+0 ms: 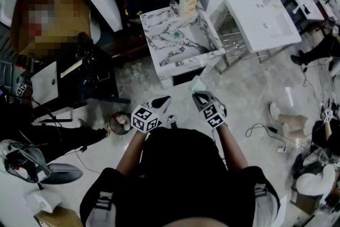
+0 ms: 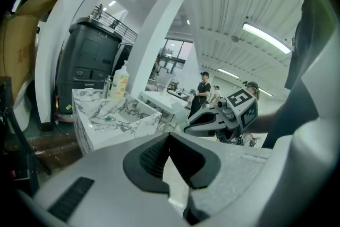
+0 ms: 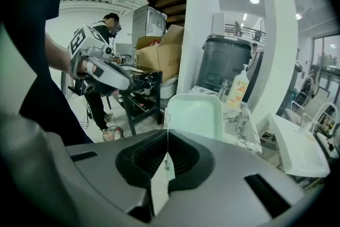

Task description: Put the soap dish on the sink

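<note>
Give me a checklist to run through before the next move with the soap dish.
1. Right tool shut on the soap dish edge: ok.
2. Dish held level: cannot tell.
3. Dish over the marble sink: not ok, it is short of it.
4. Left tool shut, empty, beside the dish and not ahead of it: ok.
5. Soap bottle at the sink's back, away from the front rim: ok.

All three views toward marble sink (image 1: pixel 183 61)
</note>
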A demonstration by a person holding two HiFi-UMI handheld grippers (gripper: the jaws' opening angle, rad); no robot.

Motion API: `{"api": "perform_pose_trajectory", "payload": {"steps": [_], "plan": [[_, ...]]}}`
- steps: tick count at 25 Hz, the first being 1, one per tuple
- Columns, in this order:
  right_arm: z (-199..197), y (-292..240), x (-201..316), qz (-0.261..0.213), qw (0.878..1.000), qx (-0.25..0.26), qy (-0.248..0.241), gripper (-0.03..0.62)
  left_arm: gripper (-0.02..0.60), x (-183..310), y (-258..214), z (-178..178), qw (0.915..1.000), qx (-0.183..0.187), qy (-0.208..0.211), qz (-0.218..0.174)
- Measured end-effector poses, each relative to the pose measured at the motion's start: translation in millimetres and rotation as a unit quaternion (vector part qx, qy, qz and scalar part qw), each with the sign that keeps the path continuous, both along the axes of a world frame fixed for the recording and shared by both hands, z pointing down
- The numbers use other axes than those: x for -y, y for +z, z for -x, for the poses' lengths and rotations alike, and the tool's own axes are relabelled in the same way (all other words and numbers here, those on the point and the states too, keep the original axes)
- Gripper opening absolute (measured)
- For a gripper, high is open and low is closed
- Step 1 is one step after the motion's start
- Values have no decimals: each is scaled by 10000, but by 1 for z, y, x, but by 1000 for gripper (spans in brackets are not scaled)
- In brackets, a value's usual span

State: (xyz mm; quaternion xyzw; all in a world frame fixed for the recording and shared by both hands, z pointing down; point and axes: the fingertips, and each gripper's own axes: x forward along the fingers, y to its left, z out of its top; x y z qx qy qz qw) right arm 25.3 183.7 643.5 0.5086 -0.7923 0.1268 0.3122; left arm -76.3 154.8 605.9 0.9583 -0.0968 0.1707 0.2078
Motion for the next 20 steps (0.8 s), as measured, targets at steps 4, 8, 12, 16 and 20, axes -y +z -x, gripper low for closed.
{"api": "perform_pose_trajectory", "payload": {"steps": [4, 8, 12, 16, 20], "plan": [[11, 1, 12, -27, 10000, 27, -11, -1, -2, 12, 1, 7, 10000, 8, 17, 3], [20, 2, 17, -11, 10000, 21, -20, -2, -2, 19, 3, 13, 10000, -6, 21, 1], [24, 7, 16, 33, 10000, -44, -59, -2, -2, 22, 8, 16, 10000, -49, -11, 40], [20, 12, 12, 104, 9999, -106, -32, -2, -2, 20, 14, 18, 9999, -73, -33, 93], [19, 10, 12, 91, 9999, -123, -20, -2, -2, 17, 16, 19, 9998, -81, -41, 163]]}}
